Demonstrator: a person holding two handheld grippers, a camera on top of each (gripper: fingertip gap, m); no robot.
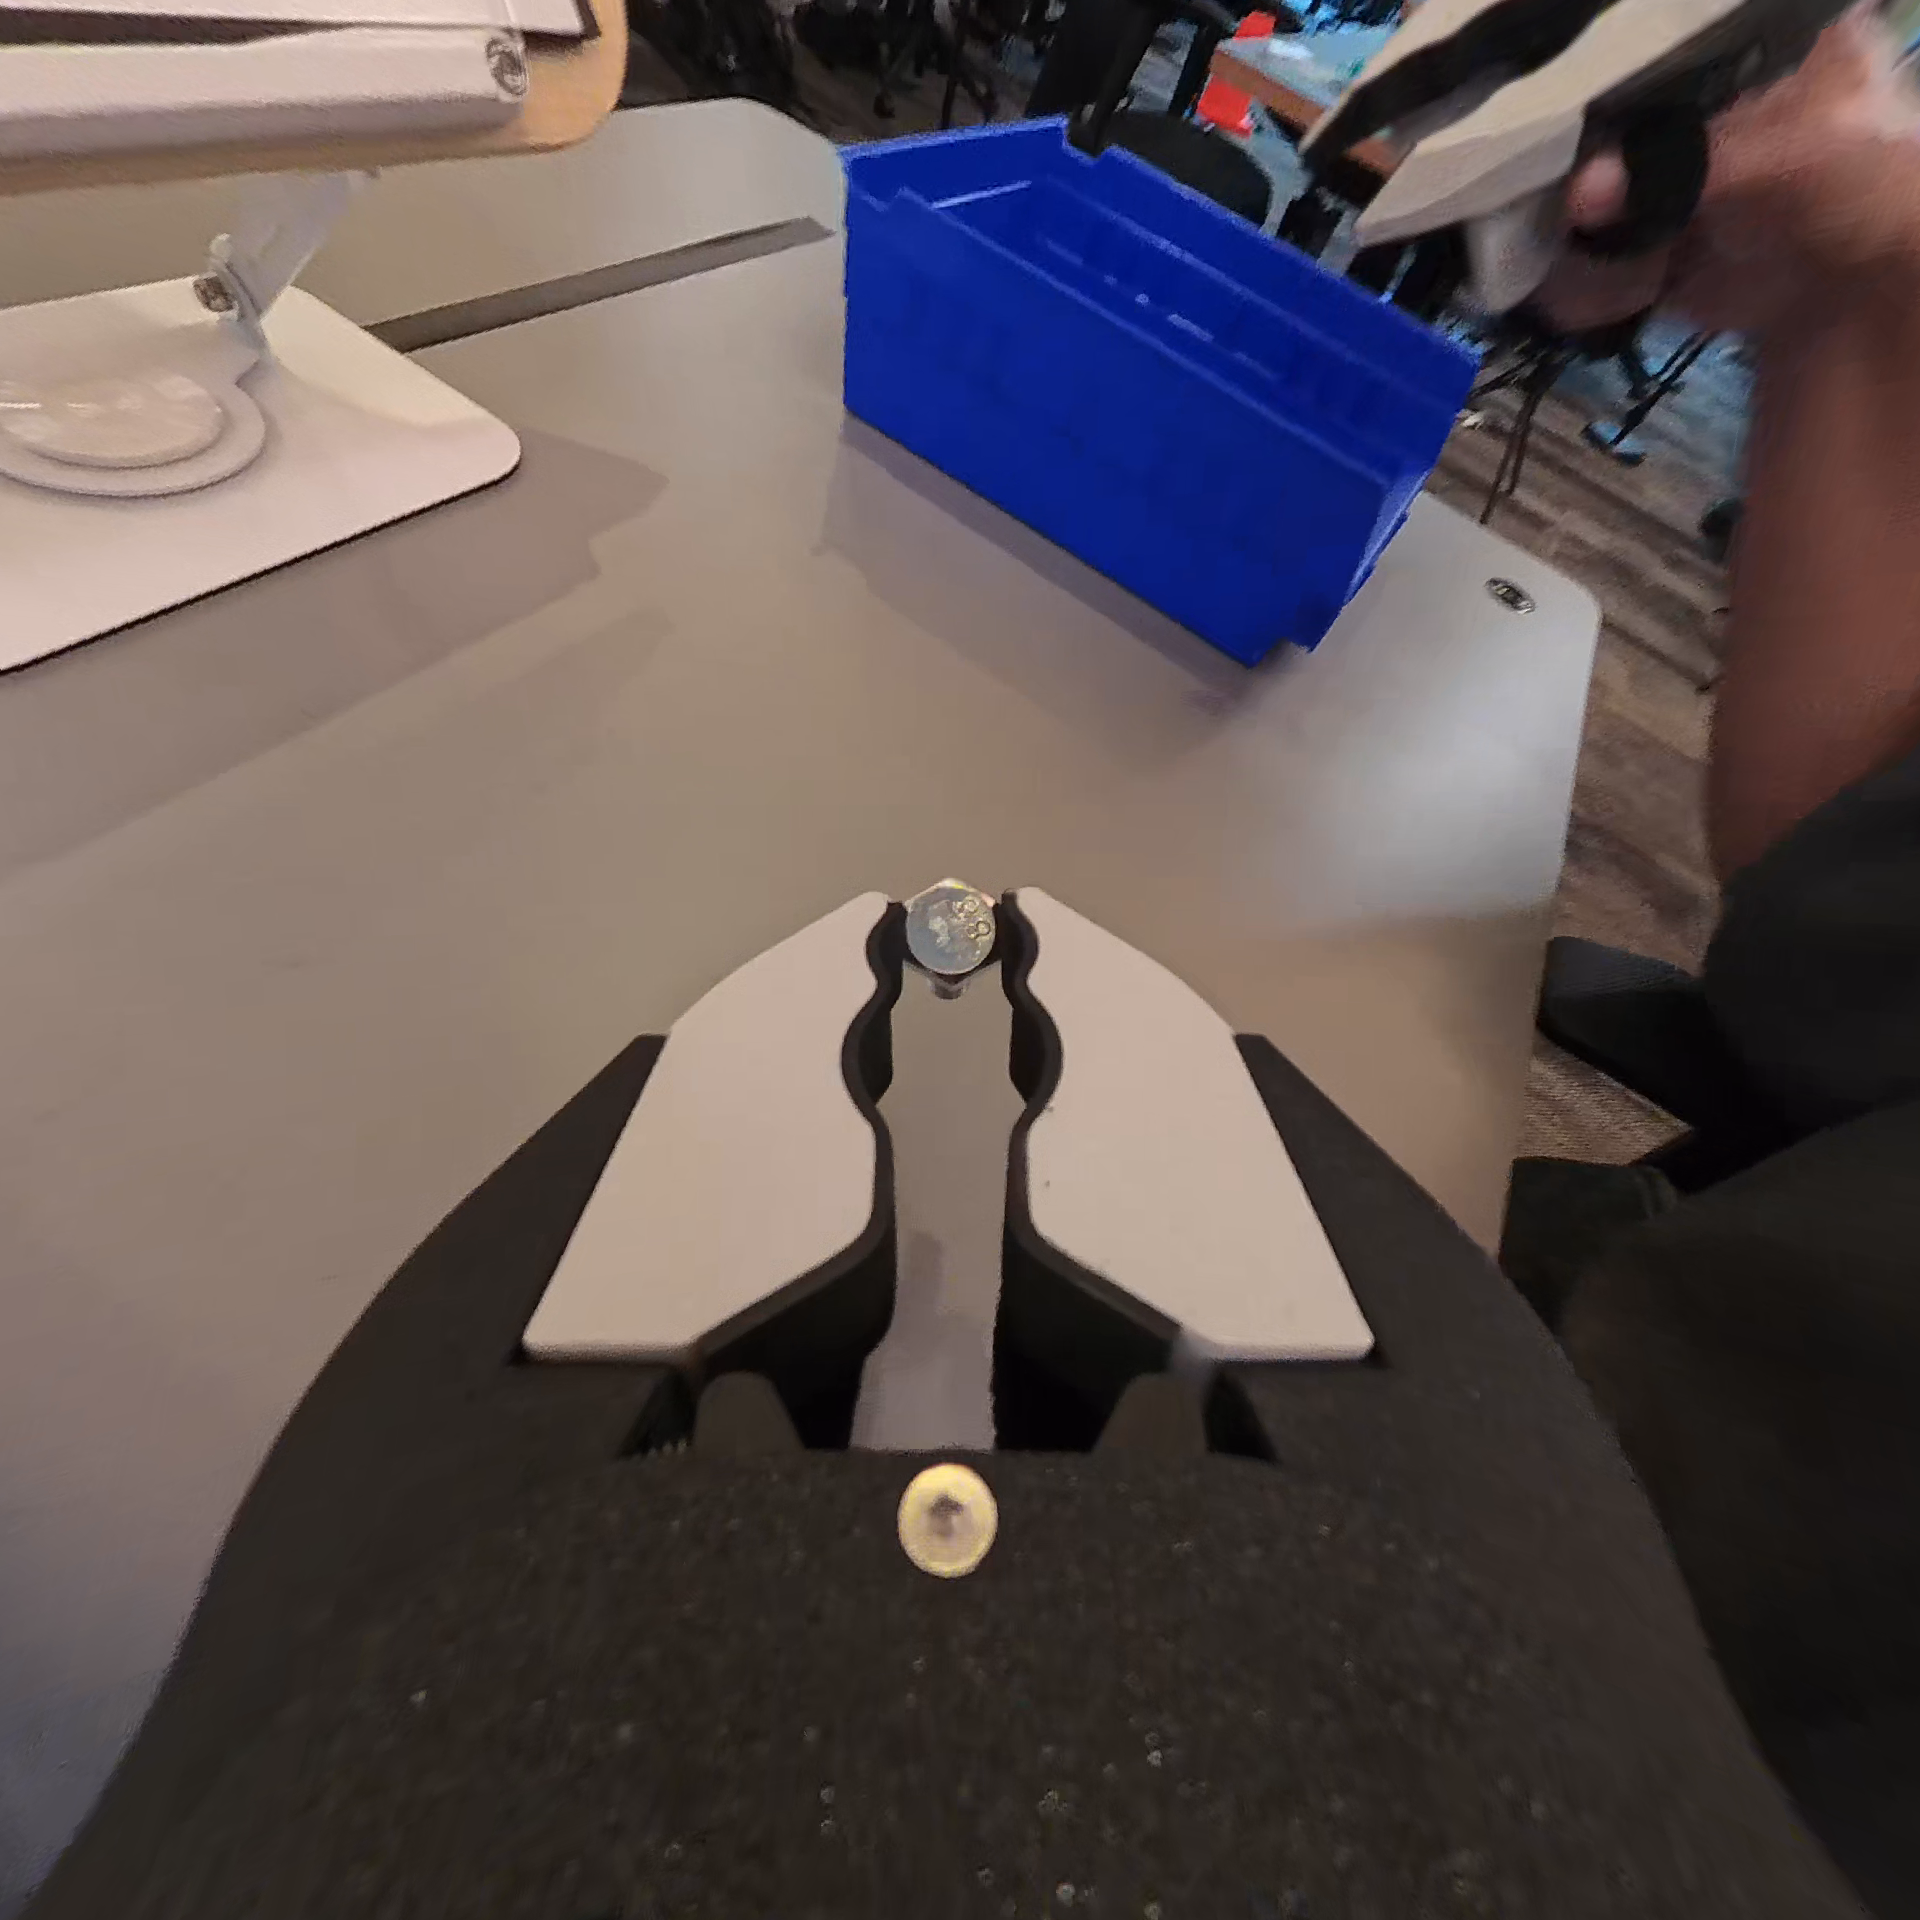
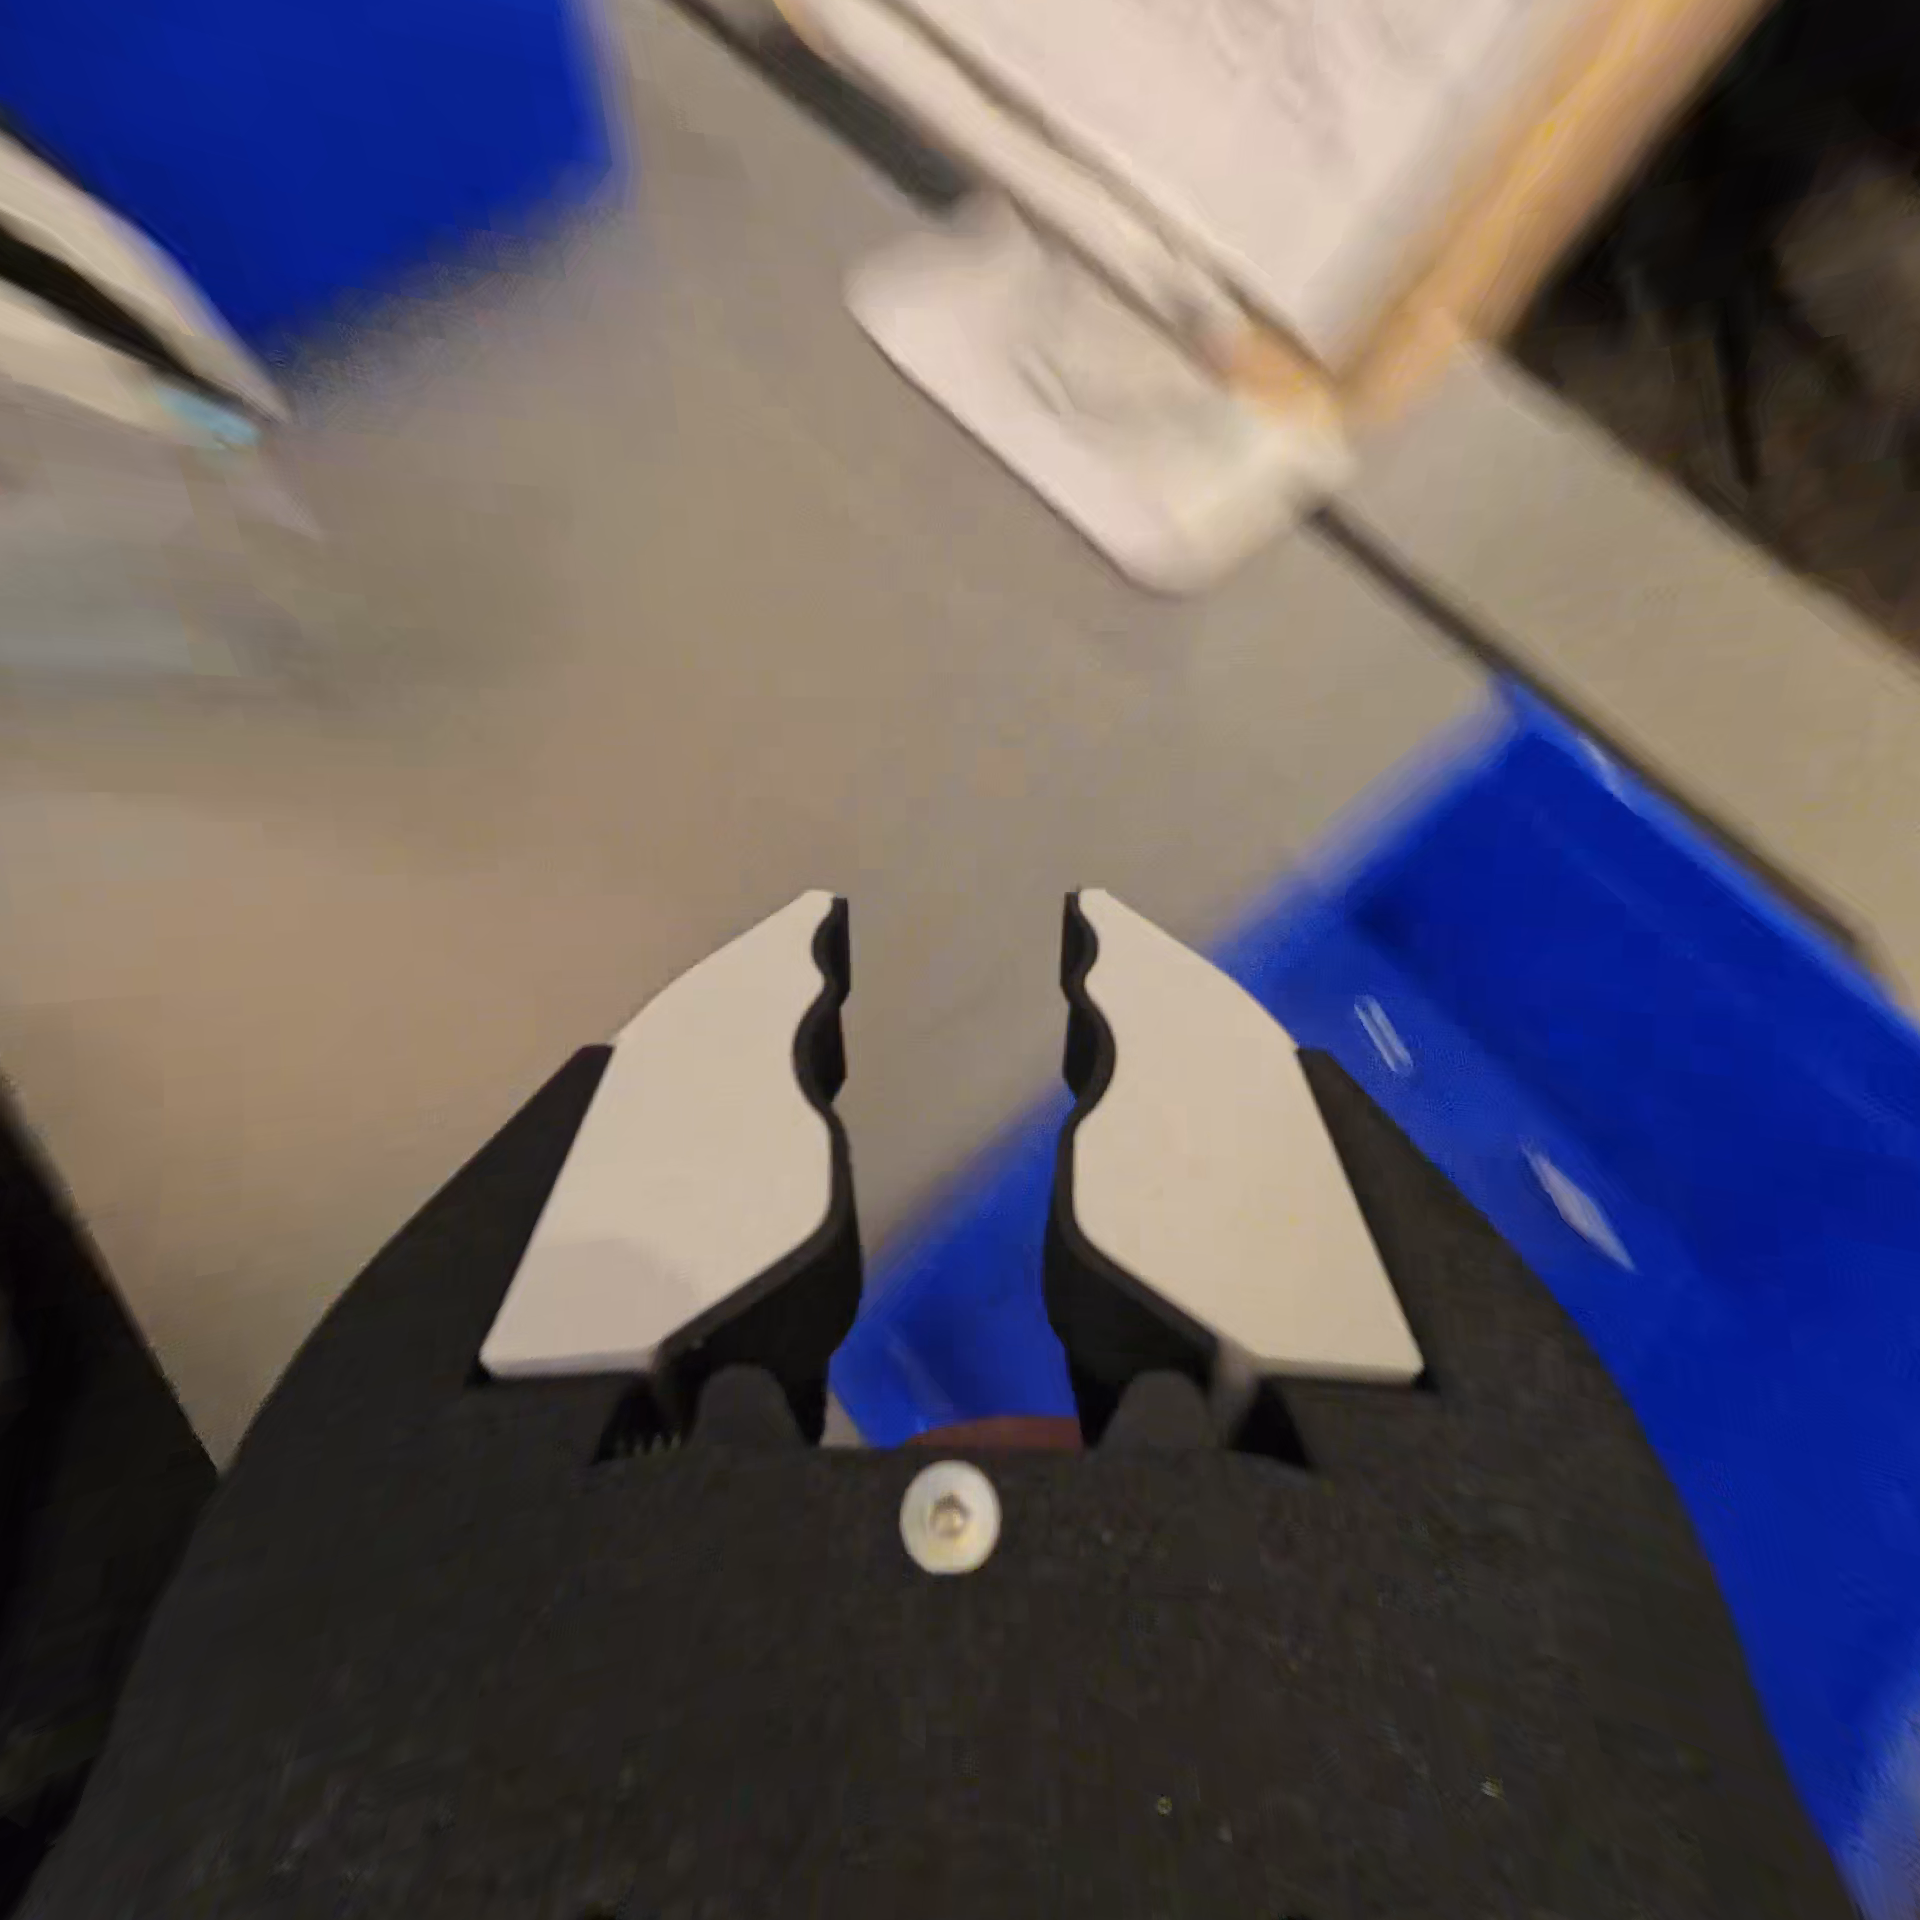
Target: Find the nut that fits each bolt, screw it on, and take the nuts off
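The bolt [image 1: 948, 928] head carries small stamped marks. The white stand [image 1: 249, 416] has a small round emblem on its upper edge, too small to read. No other writing shows.

Soft, even indoor light; left wrist view mostly sharp with bowed edges; right wrist view heavily motion-blurred.

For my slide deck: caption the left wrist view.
Left gripper shut on a bolt above the grey table, blue bin beyond.
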